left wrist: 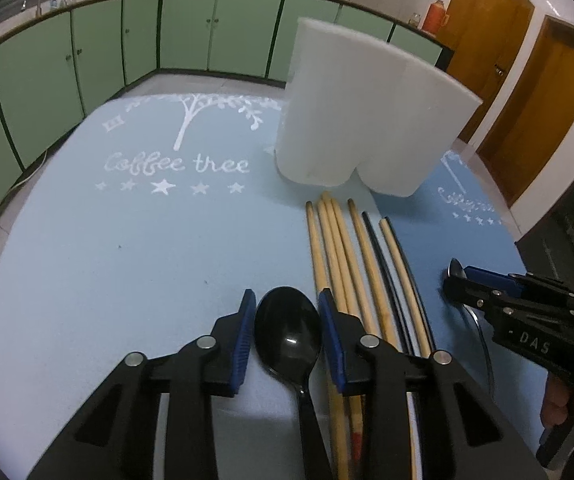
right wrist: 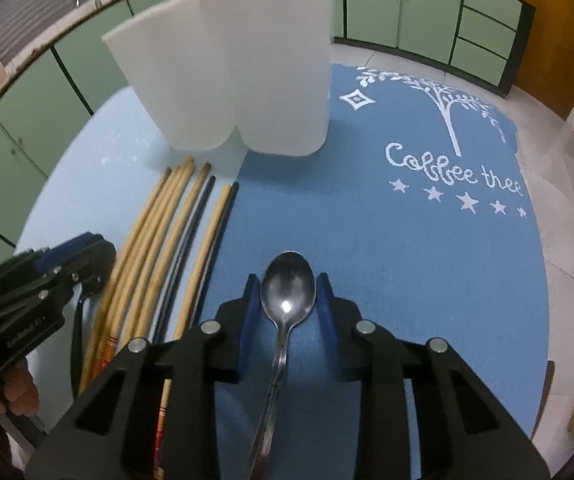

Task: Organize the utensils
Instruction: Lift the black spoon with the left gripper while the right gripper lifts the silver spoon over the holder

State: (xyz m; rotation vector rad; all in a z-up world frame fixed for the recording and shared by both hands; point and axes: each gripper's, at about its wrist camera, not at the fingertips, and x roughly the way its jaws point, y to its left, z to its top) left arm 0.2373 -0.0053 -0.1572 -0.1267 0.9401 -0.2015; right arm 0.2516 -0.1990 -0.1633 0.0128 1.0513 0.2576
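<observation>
Currently, left wrist view: my left gripper (left wrist: 287, 330) has its blue pads pressed on either side of the black spoon's (left wrist: 289, 334) bowl, handle running back under the claw. The chopsticks (left wrist: 351, 256) lie in a row just to its right on the light blue mat (left wrist: 127, 248), tips toward the white holder (left wrist: 367, 120) (two lobes, upright).

Right wrist view: my right gripper (right wrist: 288, 300) is clamped on the metal spoon's (right wrist: 287, 286) bowl over the darker blue mat (right wrist: 407, 240). The chopsticks lie to its left, the holder beyond.
</observation>
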